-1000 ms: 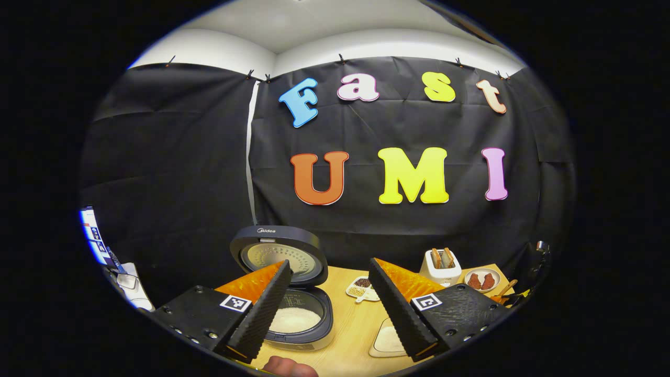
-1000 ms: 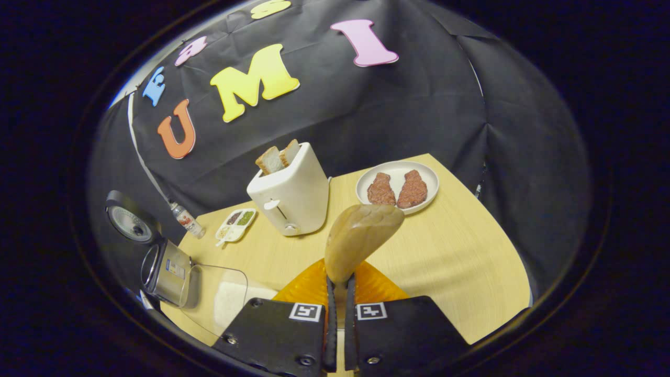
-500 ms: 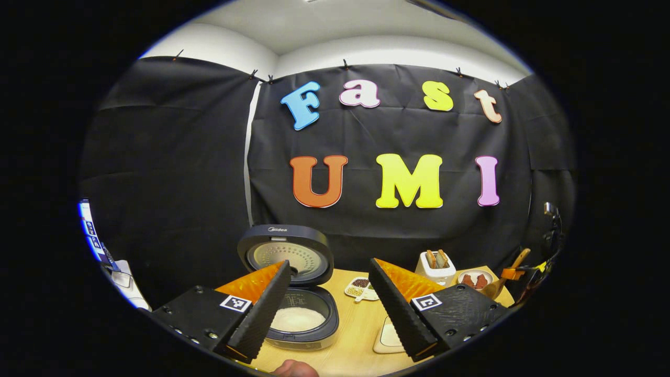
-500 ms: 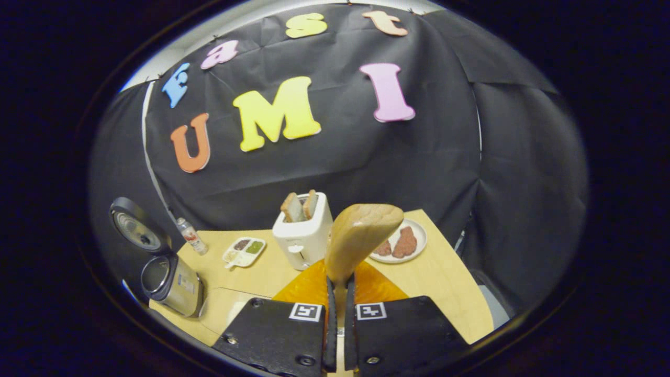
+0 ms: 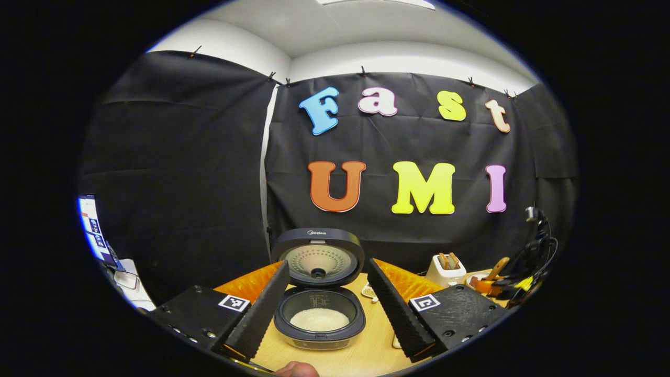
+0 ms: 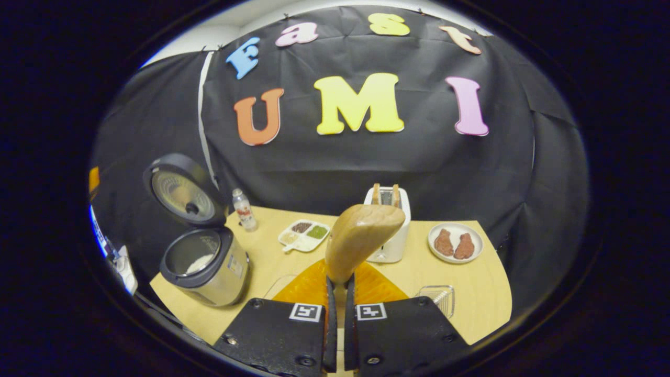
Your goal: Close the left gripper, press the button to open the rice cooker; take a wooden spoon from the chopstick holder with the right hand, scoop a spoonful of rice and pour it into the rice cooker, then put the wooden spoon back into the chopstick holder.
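Inside, the open rice cooker point(image 5: 319, 319) holds white rice point(image 5: 319, 319).

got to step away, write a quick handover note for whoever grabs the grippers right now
Left gripper: open, holding nothing, aimed at the rice cooker.
Right gripper: shut on the wooden spoon, raised above the table; no rice visible on it.
Rice cooker: lid up, white rice inside the pot.
Done: cooker opened, spoon taken; rice already lies in the pot, so the pour looks done.
Left: return the spoon to the chopstick holder, which I can't identify for sure here.
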### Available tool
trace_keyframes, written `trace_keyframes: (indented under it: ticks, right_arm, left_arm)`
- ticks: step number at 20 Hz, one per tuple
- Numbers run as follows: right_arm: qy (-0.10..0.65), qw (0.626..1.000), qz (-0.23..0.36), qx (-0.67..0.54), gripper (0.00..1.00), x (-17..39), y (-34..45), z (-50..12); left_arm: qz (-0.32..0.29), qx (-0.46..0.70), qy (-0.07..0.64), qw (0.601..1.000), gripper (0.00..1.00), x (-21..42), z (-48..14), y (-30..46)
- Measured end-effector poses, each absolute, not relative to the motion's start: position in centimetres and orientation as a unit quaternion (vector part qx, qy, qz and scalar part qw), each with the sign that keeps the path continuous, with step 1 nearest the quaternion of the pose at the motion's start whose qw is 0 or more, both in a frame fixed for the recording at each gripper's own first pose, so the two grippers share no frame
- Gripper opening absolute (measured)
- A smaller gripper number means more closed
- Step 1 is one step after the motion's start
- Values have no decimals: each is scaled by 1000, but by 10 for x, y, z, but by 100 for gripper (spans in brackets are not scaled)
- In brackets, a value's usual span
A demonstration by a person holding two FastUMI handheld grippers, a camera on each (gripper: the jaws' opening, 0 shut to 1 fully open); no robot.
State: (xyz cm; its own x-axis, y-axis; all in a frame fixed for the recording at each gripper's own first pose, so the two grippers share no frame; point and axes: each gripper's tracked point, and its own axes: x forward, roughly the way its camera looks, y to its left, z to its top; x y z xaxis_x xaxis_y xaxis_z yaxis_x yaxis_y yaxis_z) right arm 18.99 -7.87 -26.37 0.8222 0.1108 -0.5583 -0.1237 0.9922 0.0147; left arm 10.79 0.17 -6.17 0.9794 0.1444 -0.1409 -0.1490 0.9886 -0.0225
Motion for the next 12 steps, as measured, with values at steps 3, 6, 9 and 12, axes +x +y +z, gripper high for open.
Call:
trace_keyframes:
  ticks: [3, 6, 9, 12]
  right_arm:
    - [320, 943, 51, -74, 11, 183, -76, -309]
    - [315, 936, 63, -141, 11, 181, -66, -331]
    - [311, 928, 58, -195, 15, 178, -66, -346]
    - [337, 920, 47, -194, 11, 169, -66, -368]
  left_arm:
    - [70, -11, 77, 995, 95, 100, -68, 11]
    - [69, -4, 89, 994, 95, 94, -74, 22]
    - [72, -1, 99, 992, 95, 93, -82, 34]
    - [74, 0, 110, 991, 95, 94, -91, 47]
